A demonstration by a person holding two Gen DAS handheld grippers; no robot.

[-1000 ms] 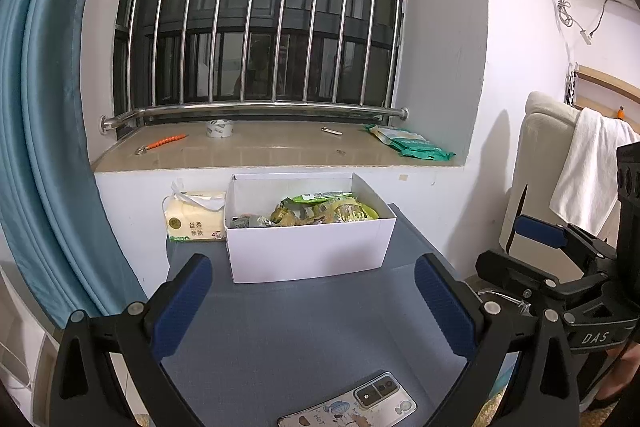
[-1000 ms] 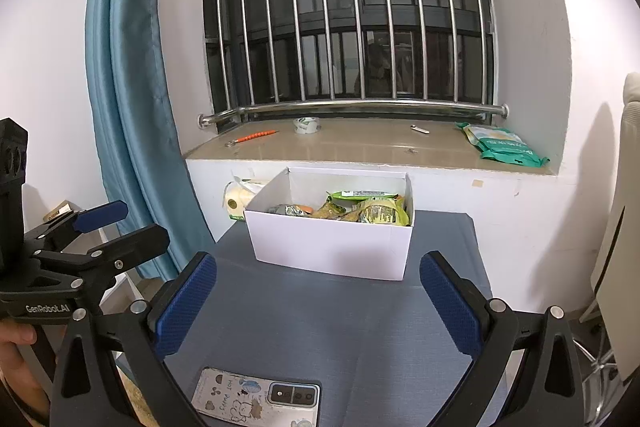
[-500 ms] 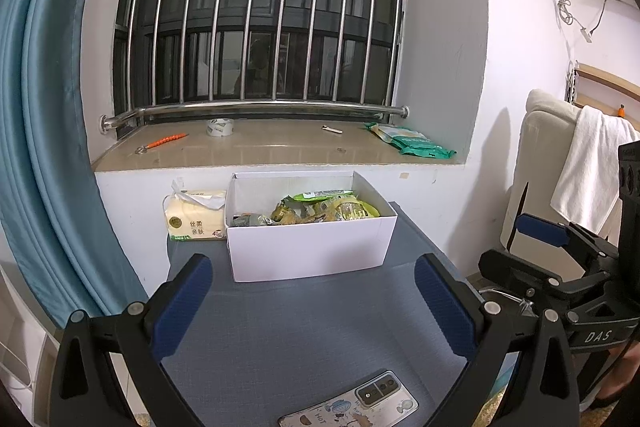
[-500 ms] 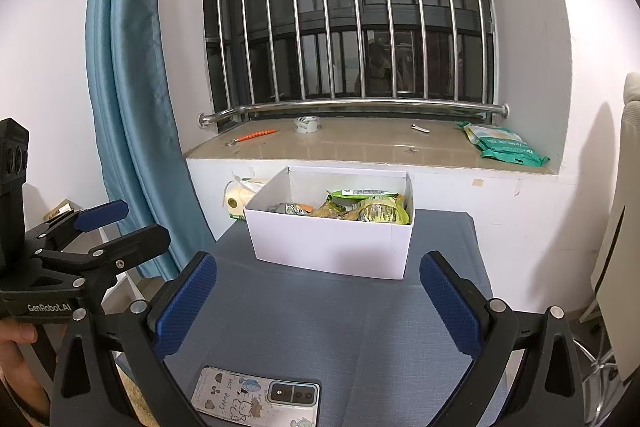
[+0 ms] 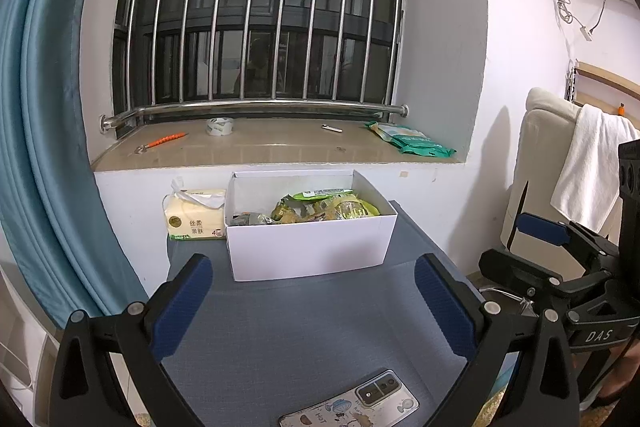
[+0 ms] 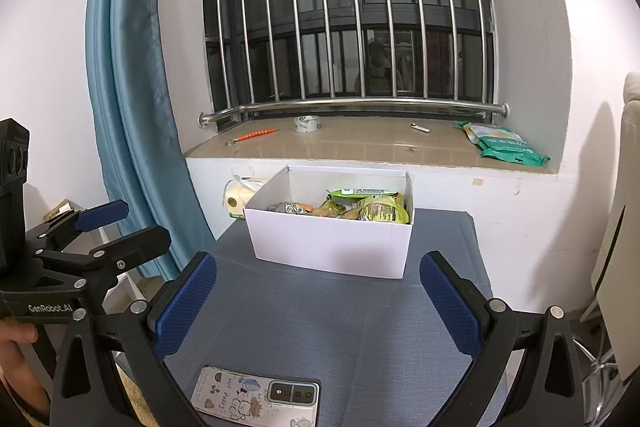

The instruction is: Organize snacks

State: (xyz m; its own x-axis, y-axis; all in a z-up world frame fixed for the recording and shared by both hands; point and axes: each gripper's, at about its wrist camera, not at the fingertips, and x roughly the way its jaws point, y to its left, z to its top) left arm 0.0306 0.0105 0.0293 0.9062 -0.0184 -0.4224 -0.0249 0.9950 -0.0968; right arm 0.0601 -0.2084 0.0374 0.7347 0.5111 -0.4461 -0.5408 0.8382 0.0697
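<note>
A white open box (image 5: 312, 247) (image 6: 328, 243) stands at the far side of a grey-blue table (image 5: 304, 331) (image 6: 332, 323). It holds several green and yellow snack packets (image 5: 320, 211) (image 6: 360, 207). My left gripper (image 5: 314, 287) is open and empty, held above the table in front of the box. My right gripper (image 6: 318, 285) is open and empty too, also short of the box. Each gripper shows at the edge of the other's view, the right one (image 5: 560, 267) and the left one (image 6: 80, 247).
A phone (image 5: 352, 403) (image 6: 256, 399) in a cartoon case lies at the table's near edge. A tissue pack (image 5: 194, 215) sits left of the box. The window sill (image 5: 260, 143) holds tape, an orange tool and green packets (image 5: 412, 141). A blue curtain (image 6: 132, 87) hangs left, a chair with a towel (image 5: 592, 167) right.
</note>
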